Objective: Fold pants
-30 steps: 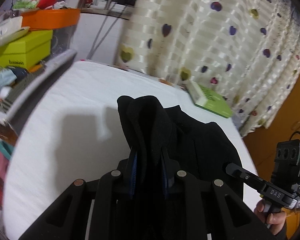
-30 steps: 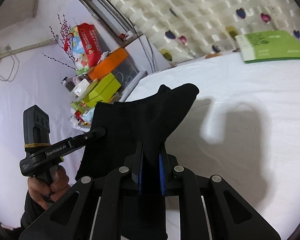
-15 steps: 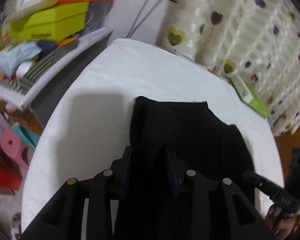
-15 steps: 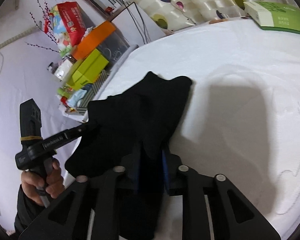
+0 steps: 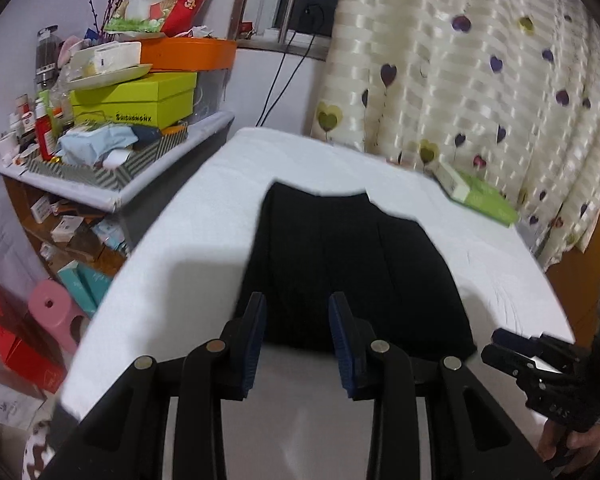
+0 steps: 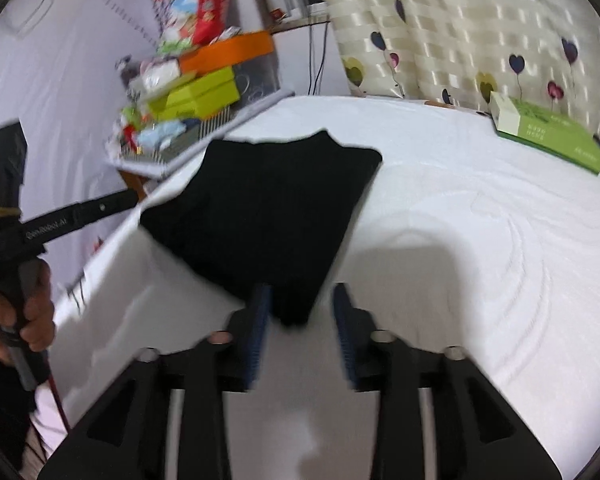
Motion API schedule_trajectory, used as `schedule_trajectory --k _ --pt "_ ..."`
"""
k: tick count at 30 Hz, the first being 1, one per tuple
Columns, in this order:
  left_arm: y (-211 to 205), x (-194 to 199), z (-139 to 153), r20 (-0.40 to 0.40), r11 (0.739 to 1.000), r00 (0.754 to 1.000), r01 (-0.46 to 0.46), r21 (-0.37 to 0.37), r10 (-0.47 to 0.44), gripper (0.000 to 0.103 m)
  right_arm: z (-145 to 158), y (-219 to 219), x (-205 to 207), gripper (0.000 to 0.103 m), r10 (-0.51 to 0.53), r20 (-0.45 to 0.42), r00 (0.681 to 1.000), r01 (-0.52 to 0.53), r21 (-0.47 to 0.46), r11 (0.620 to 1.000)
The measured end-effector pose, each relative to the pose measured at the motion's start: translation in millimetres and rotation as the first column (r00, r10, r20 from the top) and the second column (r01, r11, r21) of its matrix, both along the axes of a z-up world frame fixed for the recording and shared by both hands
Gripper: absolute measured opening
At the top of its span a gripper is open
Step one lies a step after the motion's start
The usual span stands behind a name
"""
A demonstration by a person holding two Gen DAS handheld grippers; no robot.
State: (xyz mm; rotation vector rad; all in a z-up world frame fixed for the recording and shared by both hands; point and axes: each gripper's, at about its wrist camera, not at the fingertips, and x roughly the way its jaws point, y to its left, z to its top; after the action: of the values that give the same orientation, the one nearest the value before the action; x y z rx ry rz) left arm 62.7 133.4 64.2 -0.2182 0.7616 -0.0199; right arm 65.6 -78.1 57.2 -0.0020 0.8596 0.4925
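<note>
Black pants [image 5: 352, 268] were laid flat, folded compact, on white bed [image 5: 204, 264]. Left gripper [image 5: 297, 336] and right gripper [image 6: 300, 320], at 6 o'clock, were released, nothing grasped. Fold was judged nearly complete; at most final fold remained.

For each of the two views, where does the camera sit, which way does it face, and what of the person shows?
Left wrist: on the left gripper, facing across the bed to the pants; right gripper at right.
Right wrist: on the right gripper, facing the pants; a hand holds the left gripper at left.
Shared: pants, bed, green box, curtain.
</note>
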Motion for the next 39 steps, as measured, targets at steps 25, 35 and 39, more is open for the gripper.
schedule_trajectory --k 25,35,39 --pt "-59.6 -20.1 -50.7 -0.144 0.985 0.989 0.004 0.171 0.021 0.044 -31.7 -6.7 -33.6 0.050 -0.002 -0.025 1.000 -0.003 -0.195 0.981" --pt "-57.7 -19.3 -51.0 -0.145 0.985 0.989 0.003 0.173 0.023 0.045 -31.7 -5.3 -34.1 0.050 -0.003 -0.024 1.000 -0.002 -0.197 0.980" --pt "-57.9 -19.4 -50.8 -0.145 0.985 0.989 0.003 0.170 0.022 0.045 -31.7 -5.6 -34.1 0.050 -0.003 -0.023 1.000 -0.002 -0.198 0.980"
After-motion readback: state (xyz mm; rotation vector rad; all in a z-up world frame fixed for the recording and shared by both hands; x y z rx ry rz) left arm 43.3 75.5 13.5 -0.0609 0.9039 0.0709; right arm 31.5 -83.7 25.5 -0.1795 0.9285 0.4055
